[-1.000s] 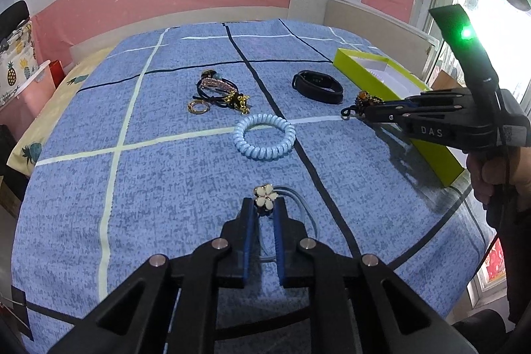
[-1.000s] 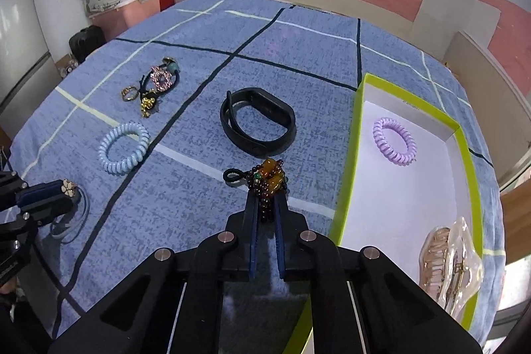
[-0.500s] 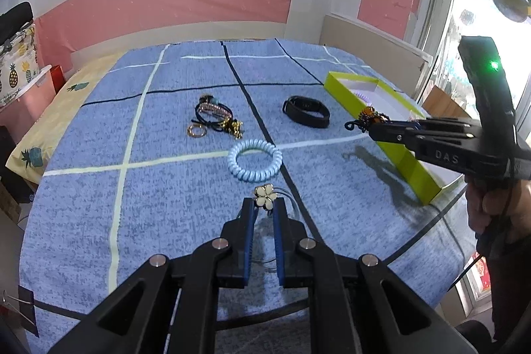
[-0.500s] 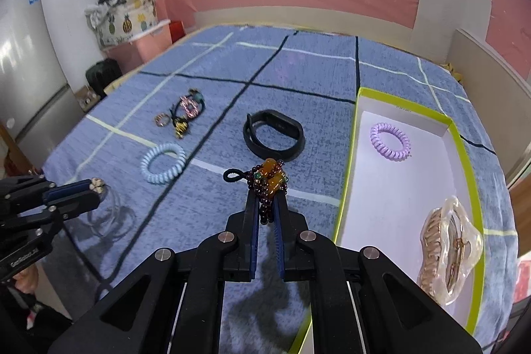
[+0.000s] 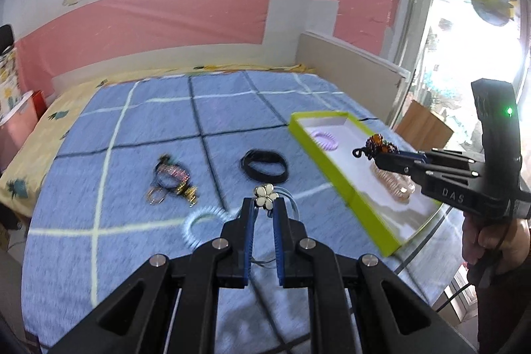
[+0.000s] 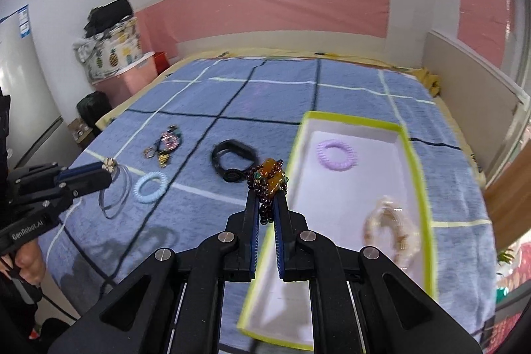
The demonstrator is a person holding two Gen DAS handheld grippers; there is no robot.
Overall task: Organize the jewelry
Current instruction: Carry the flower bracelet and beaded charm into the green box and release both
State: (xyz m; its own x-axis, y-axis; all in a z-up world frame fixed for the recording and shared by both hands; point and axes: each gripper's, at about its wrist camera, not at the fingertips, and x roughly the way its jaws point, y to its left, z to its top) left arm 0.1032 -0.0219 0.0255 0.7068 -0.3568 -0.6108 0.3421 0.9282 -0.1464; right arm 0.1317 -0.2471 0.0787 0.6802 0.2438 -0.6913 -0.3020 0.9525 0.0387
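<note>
My left gripper [image 5: 265, 208] is shut on a flower hair tie [image 5: 265, 196] with thin grey loops and holds it high above the blue bed cover; it also shows in the right wrist view [image 6: 111, 166]. My right gripper [image 6: 267, 195] is shut on a dark bead bracelet [image 6: 268, 179] with amber beads, held over the left rim of the yellow-green box [image 6: 415, 161]; the bracelet also shows in the left wrist view [image 5: 378, 144]. The box holds a purple coil tie [image 6: 336, 154] and a pale hair claw [image 6: 391, 229].
On the cover lie a black band [image 6: 235, 158], a light blue coil tie [image 6: 151, 186] and a small heap of hair ties and rings [image 6: 164, 145]. A pink bin with a pineapple bag [image 6: 113, 55] stands at the far left. A window is on the right.
Both grippers have risen higher above the bed with their loads. My right gripper has moved over the box's left rim. The views are blurred by motion.
</note>
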